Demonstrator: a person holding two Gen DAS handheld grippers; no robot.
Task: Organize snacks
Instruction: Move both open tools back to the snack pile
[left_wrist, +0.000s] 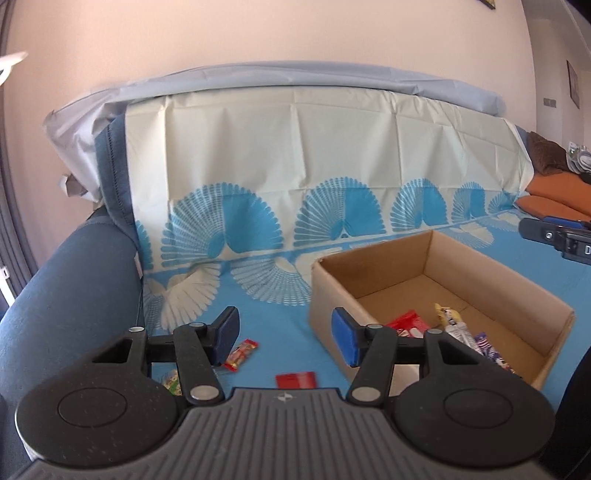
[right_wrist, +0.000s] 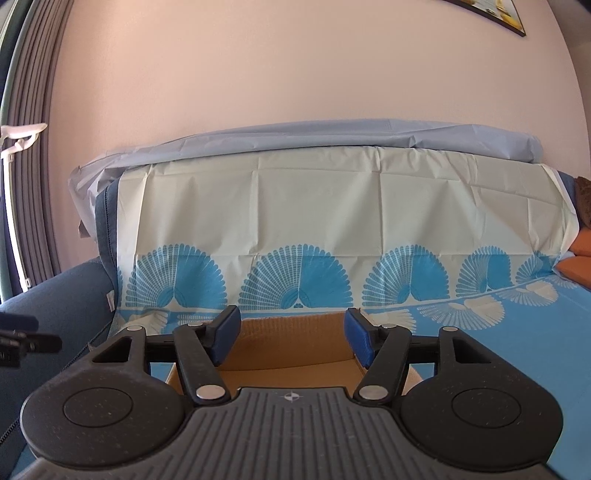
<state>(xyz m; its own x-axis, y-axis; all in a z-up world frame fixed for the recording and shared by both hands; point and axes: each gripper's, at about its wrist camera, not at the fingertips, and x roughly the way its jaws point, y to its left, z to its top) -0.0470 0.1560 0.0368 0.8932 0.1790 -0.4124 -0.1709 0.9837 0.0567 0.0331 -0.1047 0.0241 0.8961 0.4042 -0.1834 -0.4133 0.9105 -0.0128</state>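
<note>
Snacks lie in two places on a sofa draped with a blue and cream cloth (left_wrist: 229, 147). Several sit inside an open cardboard box (left_wrist: 406, 266) on the seat: a red packet (left_wrist: 408, 323), a yellow one (left_wrist: 447, 314) and a purple one (left_wrist: 487, 345), all at the box's near end. Three more lie loose on the cloth, left of the box: a red and yellow wrapper (left_wrist: 242, 354), a flat red packet (left_wrist: 296, 380) and a green-printed one (left_wrist: 171, 380) partly hidden behind the tool's linkage.

Left tool (left_wrist: 284, 334) hovers over the loose snacks, its blue pads apart with nothing between them; the red and yellow wrapper shows just beside the left pad, and the box's near corner stands behind the right pad. Part of the right tool appears at the far right edge of this view, beyond the box.

Right tool (right_wrist: 291, 338) faces the sofa back from above the box (right_wrist: 295, 354), its pads likewise parted and gripping nothing. Only bare cardboard shows between them. A dark blue armrest (right_wrist: 55, 295) stands at the left.
</note>
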